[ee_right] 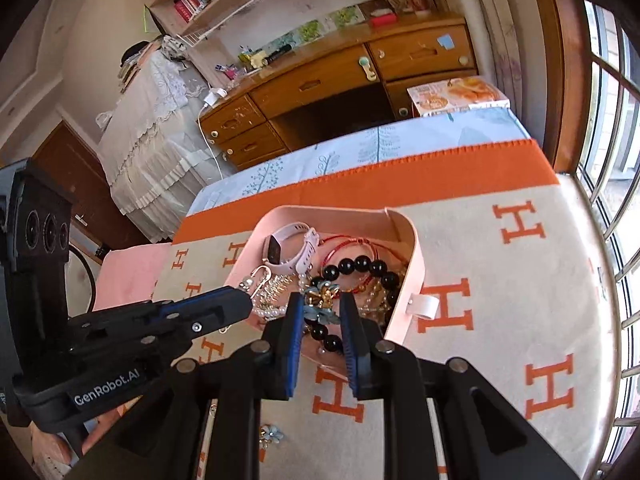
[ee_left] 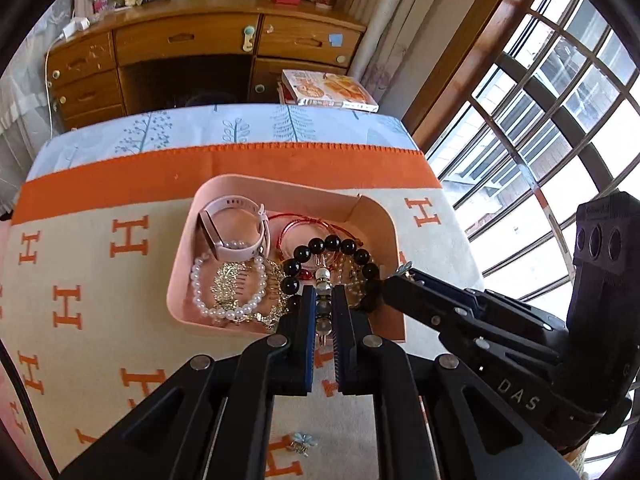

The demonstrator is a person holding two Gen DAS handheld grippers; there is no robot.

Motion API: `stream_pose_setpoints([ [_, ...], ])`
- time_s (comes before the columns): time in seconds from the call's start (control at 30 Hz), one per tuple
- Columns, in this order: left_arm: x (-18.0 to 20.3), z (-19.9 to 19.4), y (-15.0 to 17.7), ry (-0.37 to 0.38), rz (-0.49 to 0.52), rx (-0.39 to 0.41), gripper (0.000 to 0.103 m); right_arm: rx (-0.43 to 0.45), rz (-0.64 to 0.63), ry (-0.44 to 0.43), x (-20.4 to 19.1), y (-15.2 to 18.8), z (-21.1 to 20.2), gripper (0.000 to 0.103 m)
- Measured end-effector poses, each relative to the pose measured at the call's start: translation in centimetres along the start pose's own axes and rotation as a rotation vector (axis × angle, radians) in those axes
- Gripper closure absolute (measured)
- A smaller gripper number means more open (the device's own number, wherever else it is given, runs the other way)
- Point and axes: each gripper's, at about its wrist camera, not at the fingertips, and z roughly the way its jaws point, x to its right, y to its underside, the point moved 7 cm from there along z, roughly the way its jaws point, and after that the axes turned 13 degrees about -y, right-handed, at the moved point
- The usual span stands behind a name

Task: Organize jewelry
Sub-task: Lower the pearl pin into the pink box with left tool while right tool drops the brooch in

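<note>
You are carrying two pieces toward the pink tray [ee_left: 384,216] at once, so the step in hand is the delivery, not the pick. Your left gripper [ee_left: 323,300] is pinching a slim beaded charm [ee_left: 323,280] with its fingers [ee_left: 306,320] all but closed on it; the piece is hanging between the pads over the near edge of the tray, and in the right wrist view a silver hook [ee_right: 256,276] is sticking out past that gripper's tip. Your right gripper [ee_right: 322,312] is holding a small blue flower clip [ee_right: 320,312], its fingers [ee_right: 294,328] standing a little apart and pressing on the clip from both sides, also just above the tray's near side.

The tray is sitting mid-worktop on the orange-lettered blanket [ee_left: 80,280], already crowded: a pink watch [ee_left: 236,228] at the far left, a pearl bracelet [ee_left: 228,292] around a gold comb [ee_left: 232,280] at the near left, red cord bracelets [ee_left: 304,224] behind, and a black bead bracelet [ee_left: 332,256] in the middle.

Next, I judge, you are needing to bring each piece over a free patch inside the tray's wall and let go low, one after the other, so neither snags the black beads. A second blue flower clip [ee_left: 302,442] is lying on the blanket near you, awaiting collection.
</note>
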Motion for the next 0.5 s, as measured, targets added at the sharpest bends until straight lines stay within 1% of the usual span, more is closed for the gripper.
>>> stream_pose_setpoints([
  [0.13,0.2,2.6,0.1,0.02,-0.017,-0.037,0.098,-0.014,0.031,0.009,1.4,0.7,1.3,0.084],
  [0.3,0.1,3.7,0.3,0.023,-0.021,-0.047,0.097,-0.001,0.046,0.008,1.9,0.8,1.4,0.084],
  [0.33,0.1,3.8,0.3,0.026,-0.025,-0.049,0.093,-0.003,0.047,0.006,1.8,0.8,1.5,0.084],
  [0.37,0.0,3.8,0.2,0.027,-0.03,-0.048,0.086,-0.003,0.048,0.007,1.8,0.8,1.5,0.084],
  [0.4,-0.2,3.6,0.3,0.027,-0.036,-0.046,0.083,-0.001,0.048,0.006,1.7,0.8,1.4,0.084],
  [0.5,-0.6,2.9,0.1,0.02,-0.051,-0.035,0.081,0.014,0.048,0.002,1.6,0.8,1.0,0.084],
])
